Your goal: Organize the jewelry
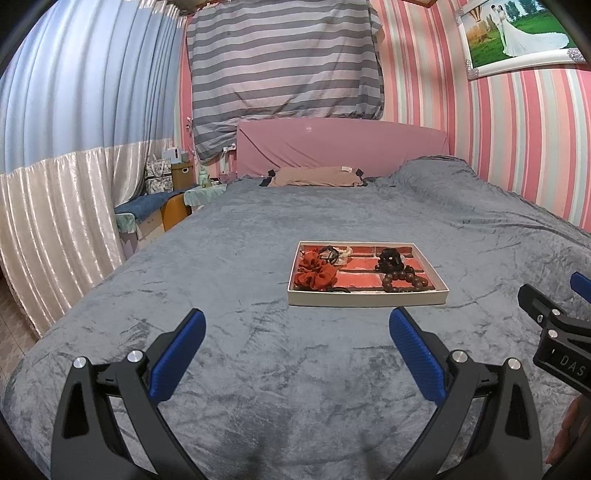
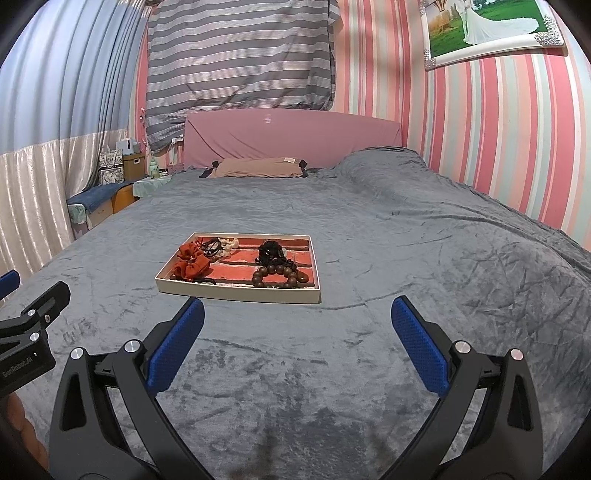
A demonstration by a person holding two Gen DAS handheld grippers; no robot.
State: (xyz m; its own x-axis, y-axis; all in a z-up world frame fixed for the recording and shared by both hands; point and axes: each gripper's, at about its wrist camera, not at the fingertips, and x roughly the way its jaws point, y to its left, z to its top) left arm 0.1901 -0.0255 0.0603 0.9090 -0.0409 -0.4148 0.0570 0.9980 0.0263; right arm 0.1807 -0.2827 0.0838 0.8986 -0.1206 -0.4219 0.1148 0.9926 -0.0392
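Your left gripper [image 1: 297,325] and right gripper [image 2: 297,314] both hang wide open over the grey bedspread [image 1: 258,369], holding nothing. Ahead of them sits the shallow box [image 2: 236,291], flat on the bed. Inside it you have a red scrunchie [image 2: 192,264] at the left, brown wooden beads [image 2: 279,277] at the right, black hair ties [image 2: 212,245] behind.

Framed photo [image 1: 517,33] cut off
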